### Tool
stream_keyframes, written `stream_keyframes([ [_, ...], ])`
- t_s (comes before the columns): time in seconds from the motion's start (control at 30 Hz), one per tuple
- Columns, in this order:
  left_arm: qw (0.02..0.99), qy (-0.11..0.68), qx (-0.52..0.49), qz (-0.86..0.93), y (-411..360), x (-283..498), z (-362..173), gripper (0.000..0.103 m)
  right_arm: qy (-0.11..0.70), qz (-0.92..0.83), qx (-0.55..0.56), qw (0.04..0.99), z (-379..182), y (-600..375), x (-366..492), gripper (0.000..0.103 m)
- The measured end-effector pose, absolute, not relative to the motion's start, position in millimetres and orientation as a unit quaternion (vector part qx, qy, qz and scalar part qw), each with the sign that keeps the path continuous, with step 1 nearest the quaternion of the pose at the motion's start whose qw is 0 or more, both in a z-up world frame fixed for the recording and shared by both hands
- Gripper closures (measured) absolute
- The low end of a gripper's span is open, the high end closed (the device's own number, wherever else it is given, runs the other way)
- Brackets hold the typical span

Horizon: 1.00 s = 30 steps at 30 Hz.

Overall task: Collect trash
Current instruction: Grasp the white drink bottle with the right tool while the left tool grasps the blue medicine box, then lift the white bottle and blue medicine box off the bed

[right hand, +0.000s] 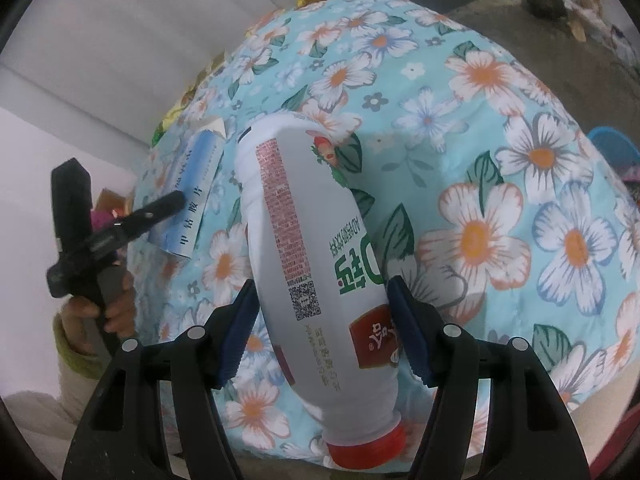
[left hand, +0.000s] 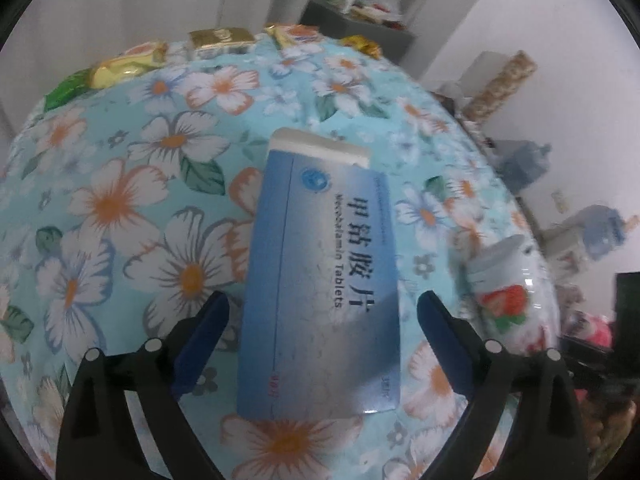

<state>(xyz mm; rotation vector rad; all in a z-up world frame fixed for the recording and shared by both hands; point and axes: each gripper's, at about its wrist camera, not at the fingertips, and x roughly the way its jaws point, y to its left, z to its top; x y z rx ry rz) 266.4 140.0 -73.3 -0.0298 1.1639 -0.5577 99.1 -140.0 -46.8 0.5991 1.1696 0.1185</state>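
Note:
A blue and white tablet box [left hand: 320, 280] lies flat on the floral tablecloth [left hand: 120, 200]. My left gripper [left hand: 322, 320] is open with its blue pads on either side of the box, apart from it. The box also shows in the right wrist view [right hand: 188, 196], with the left gripper's finger [right hand: 160, 208] over it. A white drink bottle [right hand: 316, 256] with a red cap lies on its side on the cloth. My right gripper [right hand: 322, 320] is around the bottle's body, its blue pads at or very near the bottle's sides. The bottle also shows in the left wrist view [left hand: 508, 280].
Several snack wrappers [left hand: 128, 64] and a gold packet [left hand: 220, 38] lie along the table's far edge. A dark cabinet [left hand: 352, 28] with clutter stands behind. Boxes and bags [left hand: 520, 160] sit on the floor to the right. A blue basin [right hand: 612, 148] is beside the table.

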Motion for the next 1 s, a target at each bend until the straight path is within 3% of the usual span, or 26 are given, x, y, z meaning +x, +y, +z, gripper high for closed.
stream_keyframes([
  [0.27, 0.841, 0.507, 0.017, -0.187, 134, 263, -77, 0.014, 0.562, 0.097, 0.245, 0.784, -48, -138, 105, 0.034],
  [0.7, 0.847, 0.503, 0.027, -0.171, 126, 257, -83, 0.028, 0.561, 0.104, 0.215, 0.793, -41, -134, 109, 0.034],
  [0.8, 0.852, 0.496, 0.038, -0.166, 124, 254, -83, 0.029, 0.562, 0.111, 0.219, 0.790, -50, -130, 116, 0.042],
  [1.0, 0.858, 0.488, 0.064, -0.148, 116, 251, -87, 0.029, 0.547, 0.136, 0.242, 0.790, -55, -136, 116, 0.044],
])
